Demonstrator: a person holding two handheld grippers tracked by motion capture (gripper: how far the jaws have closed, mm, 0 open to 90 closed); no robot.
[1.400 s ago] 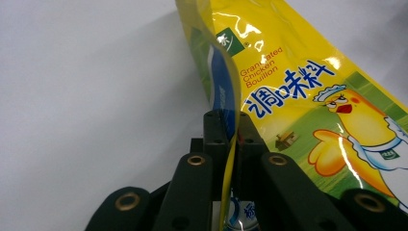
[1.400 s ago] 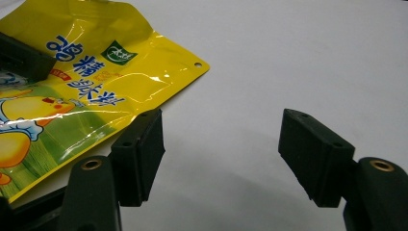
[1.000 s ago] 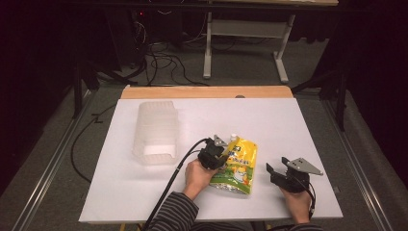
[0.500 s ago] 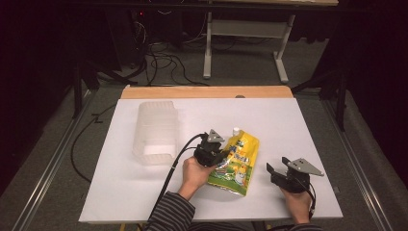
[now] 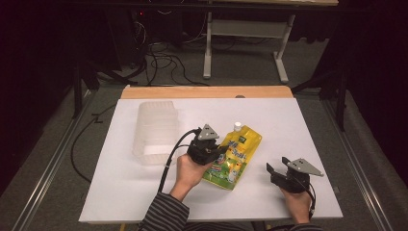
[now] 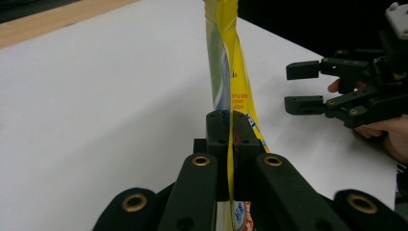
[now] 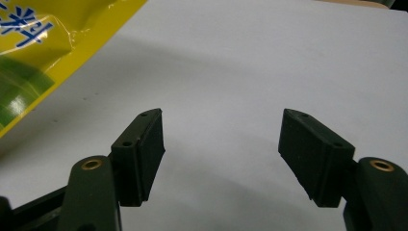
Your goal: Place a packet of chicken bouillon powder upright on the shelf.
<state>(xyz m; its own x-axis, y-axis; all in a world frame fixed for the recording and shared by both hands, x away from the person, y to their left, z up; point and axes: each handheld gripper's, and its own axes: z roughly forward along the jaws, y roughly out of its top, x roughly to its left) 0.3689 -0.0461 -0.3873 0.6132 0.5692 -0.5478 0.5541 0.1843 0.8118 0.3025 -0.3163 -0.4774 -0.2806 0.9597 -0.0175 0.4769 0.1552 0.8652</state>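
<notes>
Left gripper view: fingers point(image 6: 216, 130) of the left gripper point(image 5: 208, 147) clamp a thin edge of the yellow spouted foil pouch point(image 5: 234, 156), near the counter's point(image 5: 308, 125) middle; it could slip free. Right gripper point(image 5: 281, 174) fingers stand apart, idle.

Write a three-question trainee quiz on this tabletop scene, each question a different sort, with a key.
1. True or false: the left gripper is shut on the edge of the yellow pouch.
2. Multiple choice: how do the jaws of the right gripper stand? A) shut on the pouch B) open, nothing between them C) shut on the clear plastic container
3. Fill in: in the high view, the pouch's white cap points toward the ______ edge of the table.

Key
1. True: in the left gripper view, its jaws pinch the pouch's thin edge.
2. B: the jaws stand apart over bare white table.
3. Far, away from the person.
</notes>
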